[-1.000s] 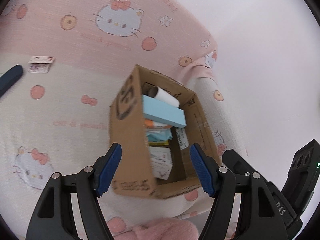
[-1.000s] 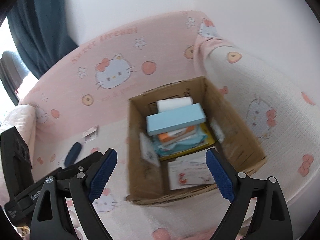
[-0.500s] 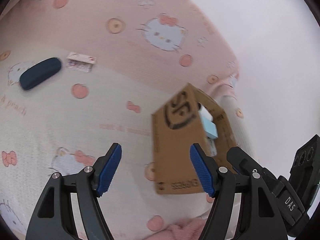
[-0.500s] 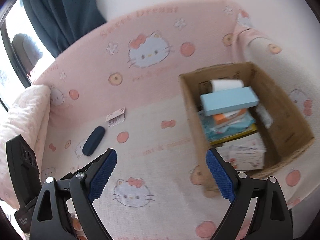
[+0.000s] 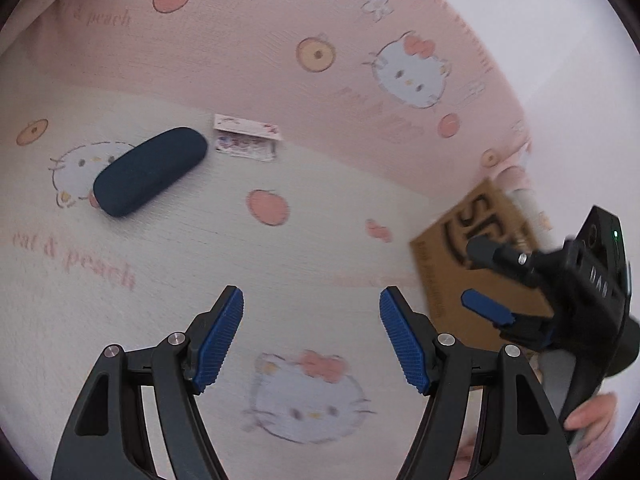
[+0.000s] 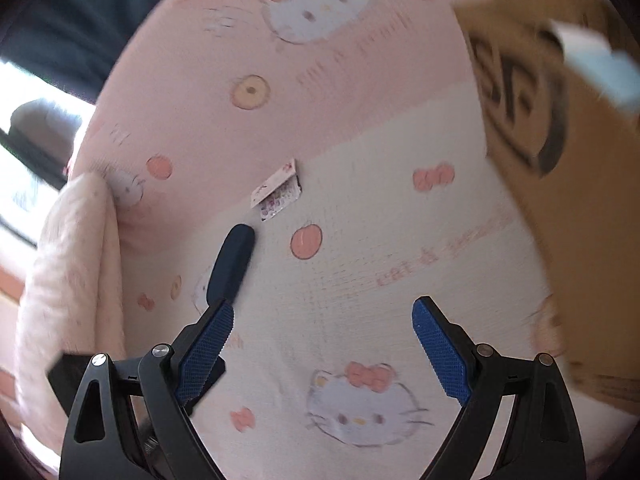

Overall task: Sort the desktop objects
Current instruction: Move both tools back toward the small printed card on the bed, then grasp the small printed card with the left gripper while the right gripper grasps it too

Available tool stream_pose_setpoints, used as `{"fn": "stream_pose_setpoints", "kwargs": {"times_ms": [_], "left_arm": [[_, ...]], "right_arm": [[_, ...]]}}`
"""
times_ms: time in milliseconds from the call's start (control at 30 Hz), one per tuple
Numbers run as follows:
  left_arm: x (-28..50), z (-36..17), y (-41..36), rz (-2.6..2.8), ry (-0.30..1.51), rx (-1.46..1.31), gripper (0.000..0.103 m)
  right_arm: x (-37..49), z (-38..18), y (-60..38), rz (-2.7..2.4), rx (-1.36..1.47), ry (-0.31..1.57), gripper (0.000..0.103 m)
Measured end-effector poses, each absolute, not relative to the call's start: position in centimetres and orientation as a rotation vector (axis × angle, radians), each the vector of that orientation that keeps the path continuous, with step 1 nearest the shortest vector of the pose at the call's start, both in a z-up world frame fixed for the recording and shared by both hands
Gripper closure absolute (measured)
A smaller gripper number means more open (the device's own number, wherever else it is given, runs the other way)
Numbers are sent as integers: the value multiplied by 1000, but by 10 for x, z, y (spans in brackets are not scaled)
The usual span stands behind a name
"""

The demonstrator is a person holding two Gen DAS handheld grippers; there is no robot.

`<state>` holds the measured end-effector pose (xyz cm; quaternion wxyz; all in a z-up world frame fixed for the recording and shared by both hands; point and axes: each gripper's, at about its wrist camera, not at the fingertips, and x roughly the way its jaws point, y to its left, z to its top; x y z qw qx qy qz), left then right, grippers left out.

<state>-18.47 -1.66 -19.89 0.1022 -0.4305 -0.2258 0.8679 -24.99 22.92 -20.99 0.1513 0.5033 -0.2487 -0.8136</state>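
**Reaching for the loose items**

On the bed (image 5: 168,264), the cardboard box (image 5: 472,280) stands right; the dark glasses case (image 5: 150,171) and small packet (image 5: 245,141) lie far left. Left tongs (image 5: 312,336) and right tongs (image 6: 324,348) gape wide, empty. Best to straddle the case across its narrow width.

Bare sheet (image 5: 320,248) lies before both tools; cardboard box (image 6: 580,200) blocks the right.

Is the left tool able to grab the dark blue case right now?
Probably yes. The left tool is open and empty, and only bare cloth lies between it and the dark blue case, which lies ahead to its left.
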Motion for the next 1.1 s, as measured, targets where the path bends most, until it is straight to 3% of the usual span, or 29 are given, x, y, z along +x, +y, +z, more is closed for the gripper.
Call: {"fn": "stream_pose_setpoints", "kwargs": {"times_ms": [200, 533, 867, 933, 1033, 1067, 1100], "left_arm": [[-228, -225, -29, 2528, -804, -1270, 29], [-319, -230, -38, 2552, -808, -1216, 28], [-397, -236, -87, 2574, -1091, -1187, 29], [-406, -244, -92, 2567, -1124, -1218, 29], [-418, -251, -93, 2608, -1084, -1233, 35], [-423, -252, -92, 2633, -1048, -1263, 38], [-428, -254, -91, 2653, -1017, -1293, 42]], "right_arm": [[-298, -243, 215, -2315, 1501, -736, 13], [-382, -274, 185, -2317, 1468, -616, 13], [-465, -299, 163, -2294, 1470, -690, 14], [-474, -306, 151, -2249, 1437, -666, 21], [-482, -314, 135, -2247, 1399, -631, 58], [-485, -319, 132, -2258, 1406, -639, 77], [-489, -323, 130, -2269, 1413, -658, 84]]}}
